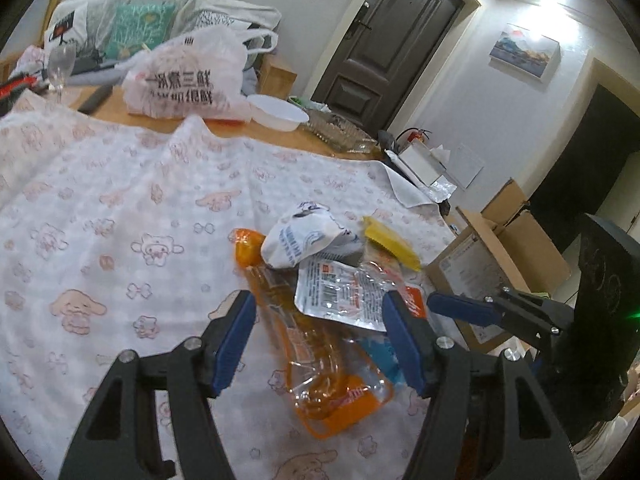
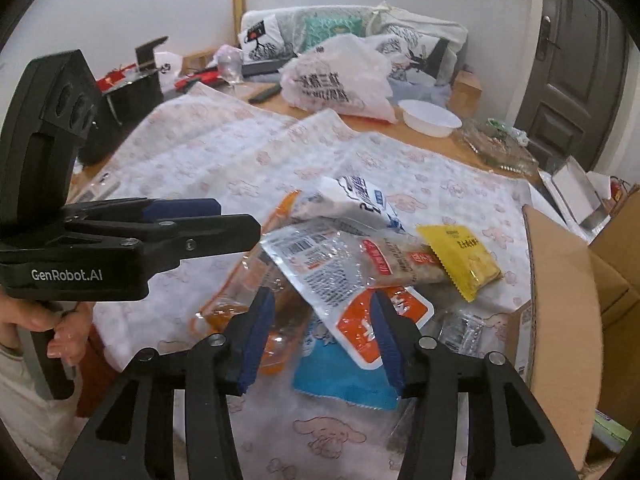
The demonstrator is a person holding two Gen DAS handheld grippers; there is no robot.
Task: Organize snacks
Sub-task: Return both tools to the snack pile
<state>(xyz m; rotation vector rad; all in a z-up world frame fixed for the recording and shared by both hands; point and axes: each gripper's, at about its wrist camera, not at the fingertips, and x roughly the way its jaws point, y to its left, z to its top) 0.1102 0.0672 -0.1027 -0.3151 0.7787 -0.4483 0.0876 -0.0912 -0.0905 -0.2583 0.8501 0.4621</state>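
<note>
A pile of snack packets lies on the cartoon-print cloth (image 1: 120, 208): an orange clear packet (image 1: 320, 360), a white-and-blue bag (image 1: 304, 236), a clear packet with a red-orange end (image 2: 360, 292), a yellow sachet (image 2: 460, 256) and a blue packet (image 2: 340, 376). My left gripper (image 1: 320, 332) is open above the orange packet, holding nothing. My right gripper (image 2: 324, 332) is open above the red-ended and blue packets, holding nothing. The left gripper also shows at the left of the right wrist view (image 2: 224, 220), and the right gripper at the right of the left wrist view (image 1: 460, 308).
An open cardboard box (image 2: 560, 320) stands at the table's right edge. At the far side are a white printed plastic bag (image 2: 340, 80), a white bowl (image 2: 430, 118), a wine glass (image 1: 60, 68), a clear tray (image 2: 496, 144) and cushions. A dark door (image 1: 392, 36) is behind.
</note>
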